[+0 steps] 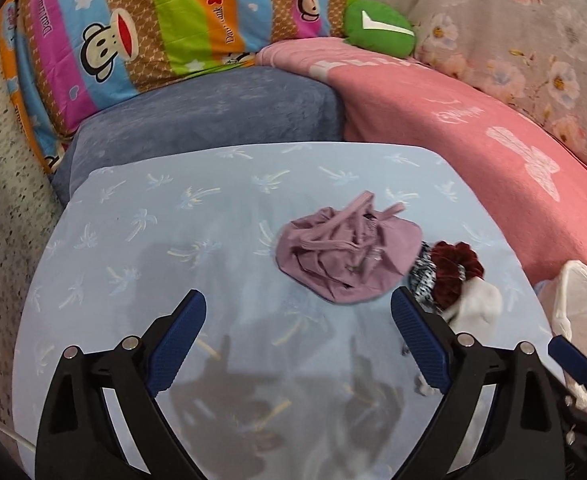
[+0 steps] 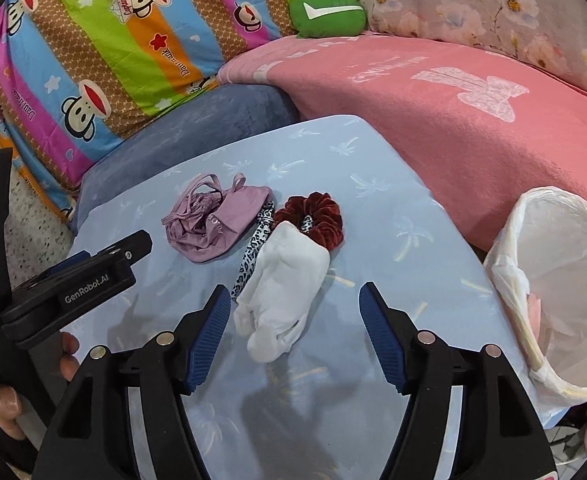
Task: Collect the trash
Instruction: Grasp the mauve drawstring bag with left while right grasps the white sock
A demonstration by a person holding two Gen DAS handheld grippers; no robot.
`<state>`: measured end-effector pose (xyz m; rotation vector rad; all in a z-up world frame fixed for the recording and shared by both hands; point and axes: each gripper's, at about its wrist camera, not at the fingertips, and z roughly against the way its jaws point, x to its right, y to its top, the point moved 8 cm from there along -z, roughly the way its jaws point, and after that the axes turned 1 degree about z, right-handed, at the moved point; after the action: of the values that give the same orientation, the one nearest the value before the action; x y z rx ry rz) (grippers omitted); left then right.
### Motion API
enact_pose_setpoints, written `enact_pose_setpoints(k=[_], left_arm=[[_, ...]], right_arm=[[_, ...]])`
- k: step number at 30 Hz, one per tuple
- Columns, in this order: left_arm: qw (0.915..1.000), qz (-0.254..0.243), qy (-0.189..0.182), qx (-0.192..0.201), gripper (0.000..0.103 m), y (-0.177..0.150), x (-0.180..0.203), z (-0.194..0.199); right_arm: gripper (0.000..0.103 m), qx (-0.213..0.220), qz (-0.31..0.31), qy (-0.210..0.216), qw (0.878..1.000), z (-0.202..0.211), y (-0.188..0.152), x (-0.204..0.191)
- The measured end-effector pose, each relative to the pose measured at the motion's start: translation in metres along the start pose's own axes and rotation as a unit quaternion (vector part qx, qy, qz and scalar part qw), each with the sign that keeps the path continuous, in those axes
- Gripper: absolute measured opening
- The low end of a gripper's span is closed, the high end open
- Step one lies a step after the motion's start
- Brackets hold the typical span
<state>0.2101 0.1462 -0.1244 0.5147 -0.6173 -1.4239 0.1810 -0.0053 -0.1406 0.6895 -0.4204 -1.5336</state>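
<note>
A crumpled mauve cloth bag [image 1: 347,258] [image 2: 213,224], a dark red scrunchie [image 1: 455,270] [image 2: 313,216], a leopard-print band [image 2: 255,250] and a white sock-like cloth [image 2: 283,292] [image 1: 475,304] lie on the light blue table [image 1: 173,240] [image 2: 393,208]. My left gripper [image 1: 297,320] is open and empty, just in front of the mauve bag. My right gripper [image 2: 295,316] is open and empty, its jaws either side of the white cloth's near end. A bin with a white liner [image 2: 561,288] [image 1: 581,312] stands at the table's right.
A grey-blue cushion [image 1: 213,116] sits behind the table. A pink blanket [image 2: 453,120], a striped monkey-print quilt [image 2: 113,40], a green pillow [image 2: 327,12] and a floral cover [image 1: 513,32] lie beyond. Speckled floor [image 1: 1,200] is at left.
</note>
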Motion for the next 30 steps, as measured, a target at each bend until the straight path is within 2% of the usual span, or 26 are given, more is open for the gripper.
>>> enact_pose_setpoints(k=[4, 15, 30], left_arm=[[0.9999, 0.0, 0.012, -0.001, 0.091, 0.008, -0.002, -0.017], [0.9998, -0.01, -0.001, -0.018, 0.091, 0.019, 0.014, -0.056], [0.9994, -0.009, -0.014, -0.029, 0.09, 0.016, 0.017, -0.072]], right_arm=[[0.066, -0.009, -0.005, -0.002, 1.0, -0.022, 0.005, -0.007], [0.066, -0.03, -0.026, -0.005, 0.999, -0.056, 0.006, -0.003], [0.066, -0.044, -0.036, 0.001, 0.998, -0.073, -0.005, -0.003]])
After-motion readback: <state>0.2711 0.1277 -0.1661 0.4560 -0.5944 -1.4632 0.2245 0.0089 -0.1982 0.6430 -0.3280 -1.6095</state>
